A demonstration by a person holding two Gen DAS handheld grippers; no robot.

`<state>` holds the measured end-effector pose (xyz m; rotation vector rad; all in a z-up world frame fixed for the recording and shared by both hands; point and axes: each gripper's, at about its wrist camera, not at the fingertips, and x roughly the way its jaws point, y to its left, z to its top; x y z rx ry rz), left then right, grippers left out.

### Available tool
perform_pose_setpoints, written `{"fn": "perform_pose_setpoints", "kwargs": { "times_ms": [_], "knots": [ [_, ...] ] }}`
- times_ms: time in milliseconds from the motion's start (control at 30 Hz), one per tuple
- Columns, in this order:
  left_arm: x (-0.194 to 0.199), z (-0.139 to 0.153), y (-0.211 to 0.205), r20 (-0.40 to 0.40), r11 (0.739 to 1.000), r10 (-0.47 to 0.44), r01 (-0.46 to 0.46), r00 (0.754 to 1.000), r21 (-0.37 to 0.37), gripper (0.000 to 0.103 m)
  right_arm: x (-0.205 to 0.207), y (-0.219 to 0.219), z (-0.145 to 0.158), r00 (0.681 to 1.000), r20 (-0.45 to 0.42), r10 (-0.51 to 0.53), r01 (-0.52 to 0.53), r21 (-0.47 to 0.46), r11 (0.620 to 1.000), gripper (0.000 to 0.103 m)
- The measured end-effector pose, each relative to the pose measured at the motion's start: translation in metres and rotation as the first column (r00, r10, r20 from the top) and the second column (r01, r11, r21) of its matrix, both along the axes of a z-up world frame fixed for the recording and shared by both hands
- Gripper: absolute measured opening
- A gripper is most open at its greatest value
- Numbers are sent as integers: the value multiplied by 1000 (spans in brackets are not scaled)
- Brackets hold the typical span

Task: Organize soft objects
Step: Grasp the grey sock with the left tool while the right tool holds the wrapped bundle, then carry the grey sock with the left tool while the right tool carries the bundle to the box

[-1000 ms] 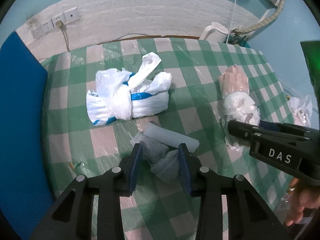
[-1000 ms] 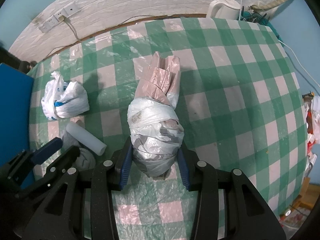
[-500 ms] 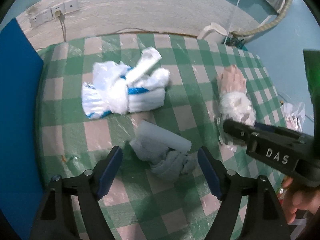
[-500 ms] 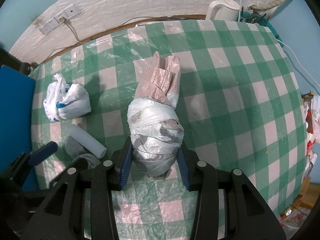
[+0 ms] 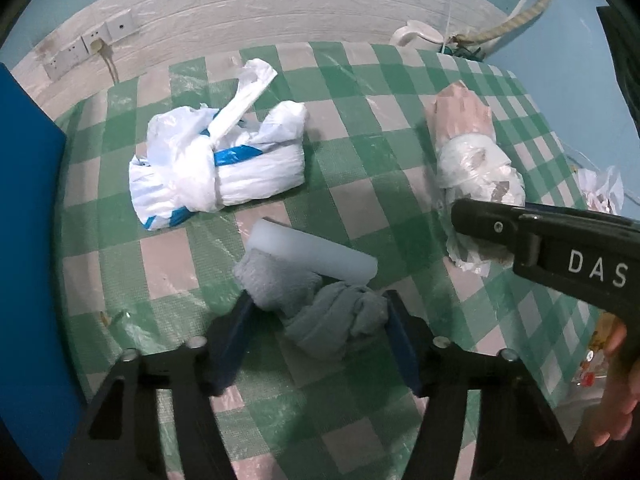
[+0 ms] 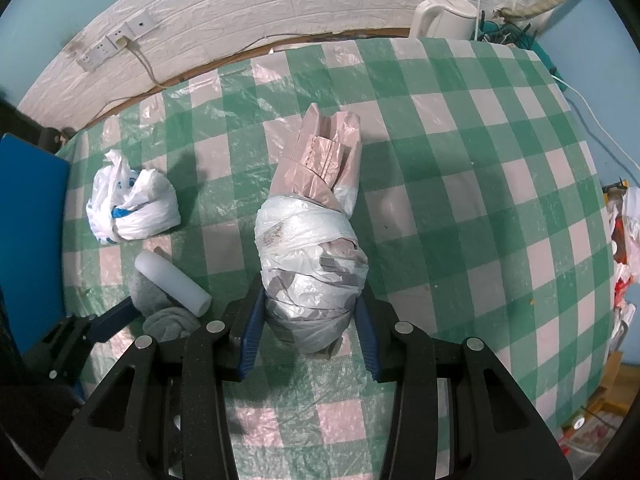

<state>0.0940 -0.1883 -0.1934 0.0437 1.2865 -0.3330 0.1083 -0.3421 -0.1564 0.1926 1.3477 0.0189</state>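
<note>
A crumpled grey cloth [image 5: 320, 304] lies on the checked tablecloth with a white foam roll [image 5: 316, 252] resting on its far side. My left gripper [image 5: 316, 336] is open, its blue pads either side of the cloth's near end. A knotted white and blue plastic bag [image 5: 216, 164] lies further back left. My right gripper [image 6: 310, 320] is shut on a bundle wrapped in white and pink plastic [image 6: 316, 236], holding its near end. The bundle [image 5: 472, 152] and the right gripper's finger [image 5: 492, 224] also show at the right of the left wrist view.
A green and pink checked tablecloth [image 6: 460, 184] covers the table. A white kettle [image 6: 444, 16] and cables stand at the back right edge. A blue panel [image 5: 24, 240] borders the left side. Wall sockets [image 6: 116, 40] sit on the white brick wall.
My left gripper let go of the grey cloth, opened wide and drew back, then moved in around the cloth again with the jaws narrower. The right gripper kept its hold on the bundle.
</note>
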Motion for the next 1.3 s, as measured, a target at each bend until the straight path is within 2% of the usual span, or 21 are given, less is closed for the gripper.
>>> {"fn": "perform_pose_setpoints", "kwargs": {
  "times_ms": [167, 433, 733, 1300],
  "knots": [
    [-1, 3, 7, -2, 999, -3, 3, 1000, -47, 48, -1, 5, 3, 1000, 4, 11, -11, -1, 1000, 41],
    [-11, 17, 15, 46, 1000, -20, 21, 999, -20, 47, -5, 22, 15, 998, 23, 57, -56, -33, 998, 41],
    [-18, 36, 33, 84, 1000, 0, -1, 996, 9, 47, -13, 44, 34, 991, 44, 126, -124, -53, 991, 41],
    [-40, 95, 78, 204, 996, 51, -66, 978, 64, 47, -36, 101, 85, 956, 122, 268, -260, -74, 963, 41]
  ]
}}
